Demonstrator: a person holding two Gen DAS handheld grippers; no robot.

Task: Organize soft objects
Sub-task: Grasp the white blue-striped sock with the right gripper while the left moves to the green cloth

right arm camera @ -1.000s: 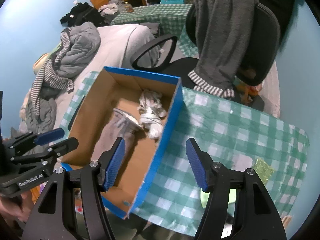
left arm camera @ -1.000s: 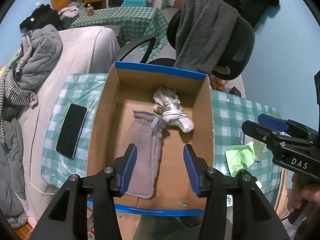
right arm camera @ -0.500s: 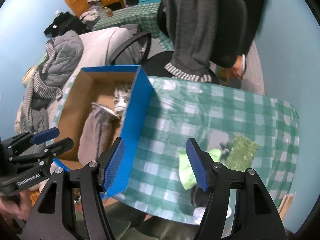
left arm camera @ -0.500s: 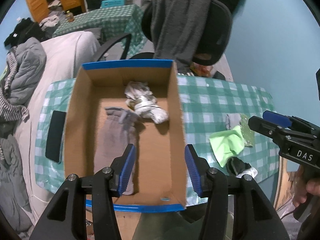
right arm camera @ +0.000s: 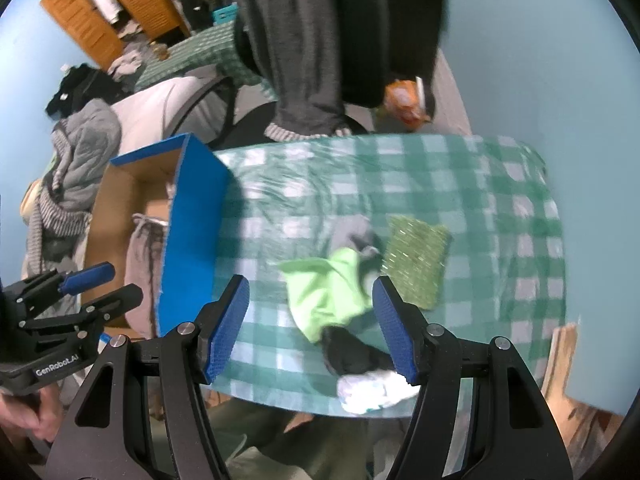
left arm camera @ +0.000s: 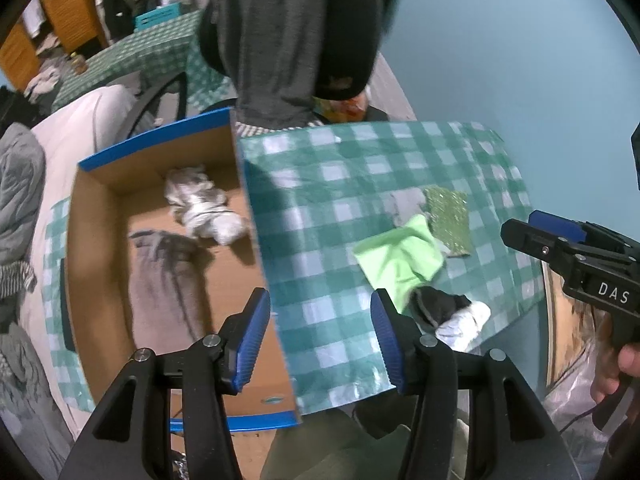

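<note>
An open cardboard box with blue outer walls stands on the left of the checked table. In it lie a grey cloth and a white-grey bundle. On the table to the right lie a light green cloth, a glittery green pad, a small grey piece and a black-and-white sock. My left gripper is open and empty above the box's right wall. My right gripper is open and empty above the green cloth.
The green checked table ends near me and at the right. A black office chair draped with a grey garment stands behind it. A bed with clothes lies at the left. A dark phone lies left of the box.
Both grippers have swung to the right, away from the box and toward the cloths on the table. Both stay open and empty.
</note>
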